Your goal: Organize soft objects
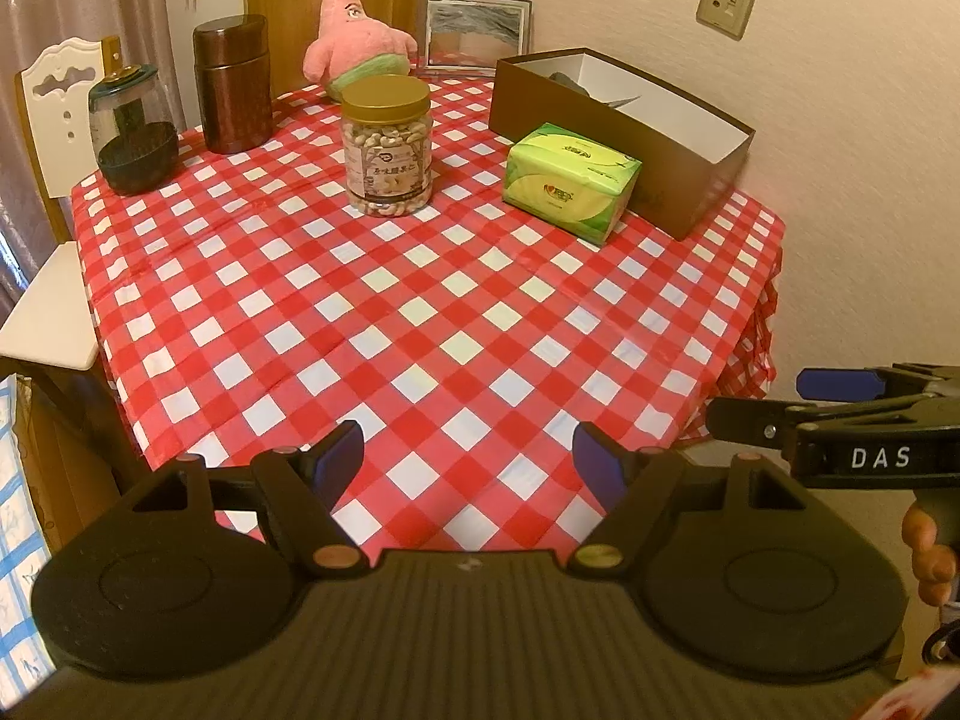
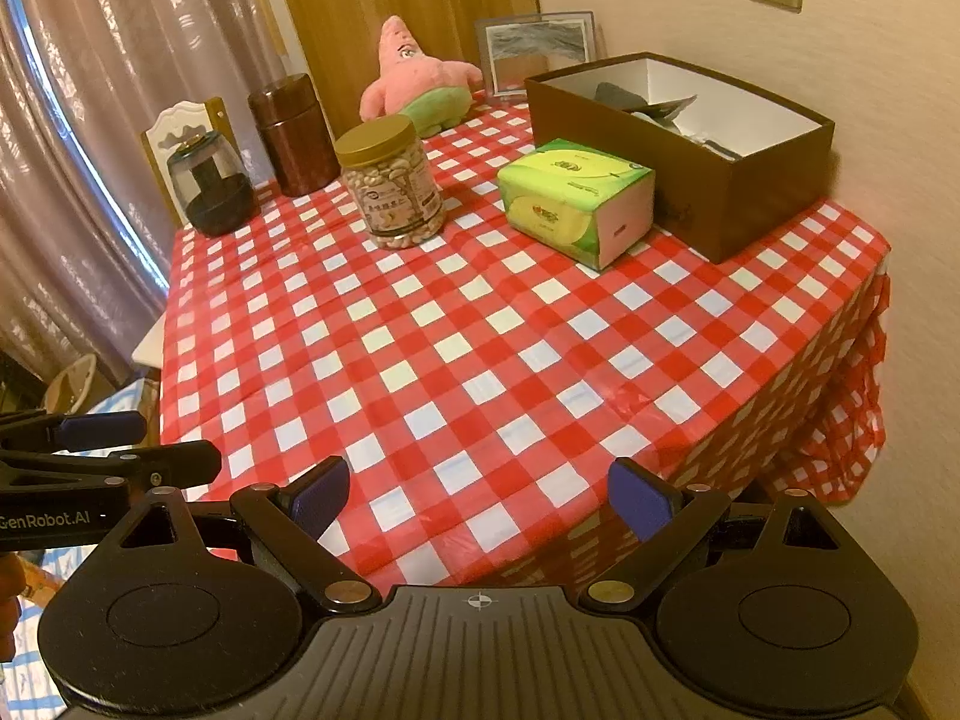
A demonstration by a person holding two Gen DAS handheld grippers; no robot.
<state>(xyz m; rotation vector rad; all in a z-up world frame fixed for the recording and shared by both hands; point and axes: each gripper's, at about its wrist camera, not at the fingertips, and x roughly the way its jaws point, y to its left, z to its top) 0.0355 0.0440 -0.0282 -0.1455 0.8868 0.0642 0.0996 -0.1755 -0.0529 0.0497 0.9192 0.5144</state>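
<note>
- Two soft things sit out on the checked surface [image 2: 456,360]: a pink plush star [image 2: 420,81] at the far edge and a green tissue pack [image 2: 570,204] just beside the open brown box [image 2: 720,204].
- Something dark and crumpled already lies inside the box, so it is probably where the soft things go.
- Both the left gripper [image 1: 468,456] and right gripper [image 2: 480,501] hover at the near edge, jaws spread and holding nothing.

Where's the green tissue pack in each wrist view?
Left wrist: tissue pack sits right of centre in the upper half, against the near side of the brown box.
Right wrist: tissue pack sits just right of centre in the upper half, again beside the brown box.
Shared landmark: the nut jar to its left.
</note>
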